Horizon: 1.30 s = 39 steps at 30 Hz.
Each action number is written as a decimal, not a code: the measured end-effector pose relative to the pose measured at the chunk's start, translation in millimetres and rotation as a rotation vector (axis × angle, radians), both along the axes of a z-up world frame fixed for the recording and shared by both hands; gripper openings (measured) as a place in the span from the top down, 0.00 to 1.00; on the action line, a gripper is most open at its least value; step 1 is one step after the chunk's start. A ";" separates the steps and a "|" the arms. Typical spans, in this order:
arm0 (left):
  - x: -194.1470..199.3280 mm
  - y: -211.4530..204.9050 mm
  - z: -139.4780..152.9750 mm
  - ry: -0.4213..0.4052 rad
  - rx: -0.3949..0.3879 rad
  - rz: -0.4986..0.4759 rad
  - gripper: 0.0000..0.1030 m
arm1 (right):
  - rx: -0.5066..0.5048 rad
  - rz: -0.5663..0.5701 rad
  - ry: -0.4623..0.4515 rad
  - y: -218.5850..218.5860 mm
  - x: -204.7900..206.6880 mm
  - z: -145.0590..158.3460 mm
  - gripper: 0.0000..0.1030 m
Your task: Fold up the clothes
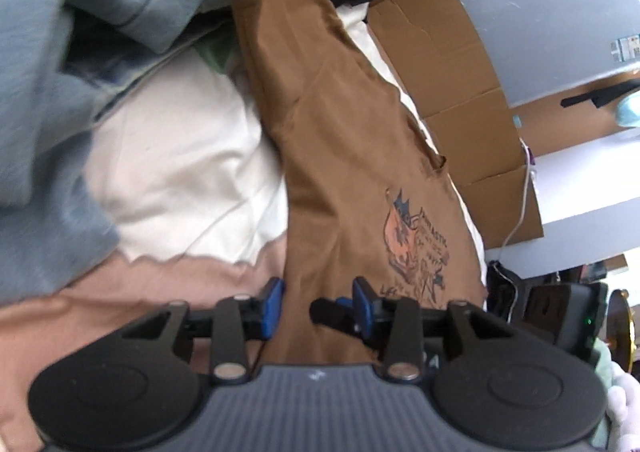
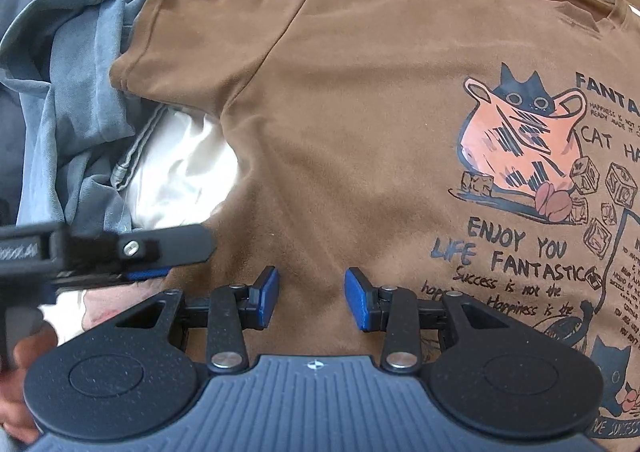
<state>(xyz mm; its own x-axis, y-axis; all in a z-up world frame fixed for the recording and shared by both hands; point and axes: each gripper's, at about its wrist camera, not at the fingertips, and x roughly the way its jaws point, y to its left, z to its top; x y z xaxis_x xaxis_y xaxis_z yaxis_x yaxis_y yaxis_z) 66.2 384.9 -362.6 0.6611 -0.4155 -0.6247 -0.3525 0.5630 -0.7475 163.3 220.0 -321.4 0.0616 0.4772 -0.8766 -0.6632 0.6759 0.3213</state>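
Brown T-shirt (image 2: 360, 124) lies spread print-up, one short sleeve (image 2: 168, 52) out to the side and reaching the heap of blue-grey clothes (image 2: 60, 92). White cloth (image 2: 180, 172) shows under the armpit; pink cloth (image 1: 120, 292) sits nearer the left tool. No fold line visible in the body. Flat like this, it fits either a shirt laid out ahead of folding or one opened back out; cannot tell which.

Doing it well, as a judgement: take the shirt at its side edge, both layers together, near the hem. Lift low and carry the sleeve side across toward the cat print (image 2: 520, 140), so the crease runs straight from shoulder to hem. Keep the sleeve from dragging the blue-grey heap along. The cloth looks soft and limp; expect it to sag and bunch if pulled from one point only.

Right tool (image 2: 311, 298): spread wide, blue pads (image 2: 267, 294) apart, brown cloth visible between them, nothing pinched. Whether the pads touch the cloth, cannot tell.

Left tool (image 1: 318, 306): also spread, at the lower edge of the shirt; a dark part shows in the gap. From the right wrist view, its finger (image 2: 160, 248) points in over the side edge near the white cloth. No grip that I can see.
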 end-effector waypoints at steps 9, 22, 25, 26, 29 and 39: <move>31.6 7.1 -14.0 0.007 -0.021 -0.012 0.49 | 0.009 0.004 0.007 -0.9 0.5 1.5 0.57; 2.4 26.7 -34.3 0.076 -0.176 0.054 0.75 | 0.016 0.000 0.010 -2.8 2.6 -1.6 0.57; 4.9 22.5 -35.6 0.088 -0.191 0.038 0.75 | 0.016 0.001 0.010 -4.0 3.6 -3.0 0.57; 6.8 20.5 -35.0 0.089 -0.191 0.030 0.74 | 0.016 0.000 0.009 -4.0 3.7 -3.5 0.57; 11.2 19.9 -37.2 0.084 -0.218 0.041 0.72 | 0.017 0.002 0.007 -3.5 3.9 -4.6 0.57; 16.4 23.1 -59.8 0.030 -0.399 0.133 0.64 | 0.019 0.001 0.005 -1.6 3.4 -4.4 0.55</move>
